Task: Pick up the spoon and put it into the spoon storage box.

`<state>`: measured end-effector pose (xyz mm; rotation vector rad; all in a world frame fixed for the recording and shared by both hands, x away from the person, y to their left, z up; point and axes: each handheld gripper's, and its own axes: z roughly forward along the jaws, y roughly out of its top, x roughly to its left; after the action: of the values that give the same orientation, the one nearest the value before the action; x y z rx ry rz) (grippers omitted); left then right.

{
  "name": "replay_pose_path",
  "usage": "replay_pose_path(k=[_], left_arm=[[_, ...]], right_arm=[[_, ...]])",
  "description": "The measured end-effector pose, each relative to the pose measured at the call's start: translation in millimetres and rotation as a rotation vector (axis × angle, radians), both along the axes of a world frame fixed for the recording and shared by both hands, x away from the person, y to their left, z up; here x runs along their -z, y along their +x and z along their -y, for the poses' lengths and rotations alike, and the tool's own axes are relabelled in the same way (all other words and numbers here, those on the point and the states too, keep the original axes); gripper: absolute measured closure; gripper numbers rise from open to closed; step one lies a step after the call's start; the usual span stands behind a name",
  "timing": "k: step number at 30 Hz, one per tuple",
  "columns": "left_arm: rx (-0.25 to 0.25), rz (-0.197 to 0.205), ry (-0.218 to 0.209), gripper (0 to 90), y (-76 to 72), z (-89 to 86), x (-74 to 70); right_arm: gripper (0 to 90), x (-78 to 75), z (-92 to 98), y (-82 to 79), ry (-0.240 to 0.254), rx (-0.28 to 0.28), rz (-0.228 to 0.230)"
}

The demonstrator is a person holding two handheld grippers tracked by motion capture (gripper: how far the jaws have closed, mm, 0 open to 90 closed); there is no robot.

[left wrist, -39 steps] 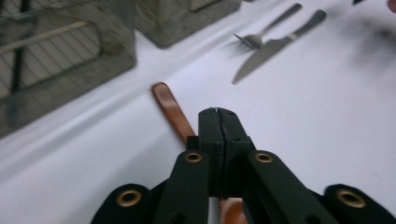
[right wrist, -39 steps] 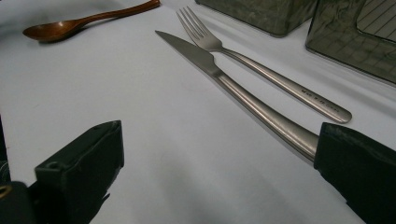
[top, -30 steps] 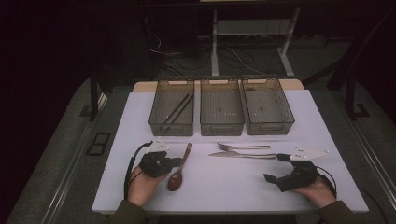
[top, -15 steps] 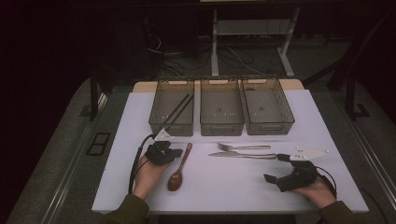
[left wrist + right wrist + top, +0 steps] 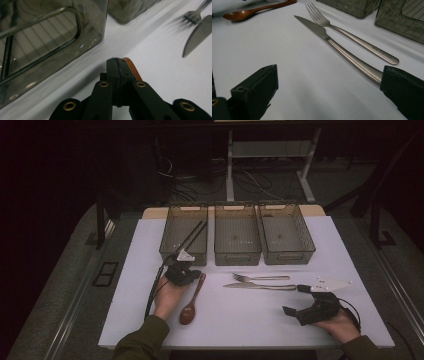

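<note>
Your left hand-held gripper (image 5: 186,273) has moved up the surface (image 5: 240,320) to the wooden spoon's (image 5: 191,303) handle end by the left bin (image 5: 183,235), jaws closed. Your right hand-held gripper (image 5: 300,301) rests wide open beside the knife (image 5: 260,287)

The left gripper (image 5: 117,75) has its two black jaws pressed flat together, hanging low over the white table (image 5: 155,50). Just past their tip, on the right, the brown wooden end of a spoon handle (image 5: 132,67) peeks out; I cannot tell whether the jaws touch it. To the left stands a smoky see-through bin (image 5: 50,42) with dark chopsticks (image 5: 8,55) inside. Up at the far right lie the tines of a fork (image 5: 192,16) and, just beside them, the toothed blade of a knife (image 5: 197,35).
</note>
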<state>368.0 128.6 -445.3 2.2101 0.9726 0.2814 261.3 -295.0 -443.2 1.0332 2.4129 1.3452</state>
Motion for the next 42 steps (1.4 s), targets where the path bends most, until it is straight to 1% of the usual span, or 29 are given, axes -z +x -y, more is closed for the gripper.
replay_pose_path(k=[1, 5, 11, 20, 22, 23, 33, 36, 37, 39, 42], left_arm=[[0.003, -0.003, 0.004, 88.7, 1.2, 1.0, 0.1], [0.004, -0.008, -0.005, 88.7, 5.2, 5.4, 0.4], [0.040, -0.016, -0.010, 88.7, 6.5, 15.9, 0.5], [0.106, -0.045, -0.038, 88.7, 0.7, 29.9, 0.9], [0.125, -0.050, -0.039, 88.7, -0.6, 33.0, 0.8], [0.138, -0.048, -0.032, 88.7, -0.9, 34.2, 0.6], [0.200, -0.075, -0.042, 88.7, -9.4, 47.0, 0.0], [0.223, -0.081, -0.037, 88.7, -11.6, 49.5, -0.3], [0.229, -0.087, -0.043, 88.7, -12.5, 50.7, -0.2], [0.241, -0.087, -0.043, 88.8, -15.0, 53.6, -0.1], [0.273, -0.088, -0.035, 88.8, -18.7, 58.2, -0.8]], right_arm=[[0.9, -0.1, -0.2, -0.3, 0.000, 0.001, 0.000], [0.9, -0.1, -0.2, -0.2, 0.001, 0.001, 0.000], [0.9, -0.2, 0.2, -0.1, 0.004, 0.001, -0.002], [0.9, -0.3, 0.0, -0.1, 0.002, 0.000, -0.001], [0.9, -0.3, 0.1, -0.2, 0.004, 0.000, 0.000], [0.9, -0.4, 0.1, -0.2, 0.004, 0.000, -0.001], [0.9, -0.4, 0.3, -0.3, 0.004, 0.001, 0.000], [0.9, -0.4, 0.2, -0.4, 0.003, 0.000, 0.000], [1.0, -0.4, 0.2, -0.4, 0.003, 0.001, 0.000], [0.9, -0.4, 0.3, -0.4, 0.003, 0.001, 0.000], [0.9, -0.4, 0.4, -0.4, 0.003, 0.000, 0.000]])
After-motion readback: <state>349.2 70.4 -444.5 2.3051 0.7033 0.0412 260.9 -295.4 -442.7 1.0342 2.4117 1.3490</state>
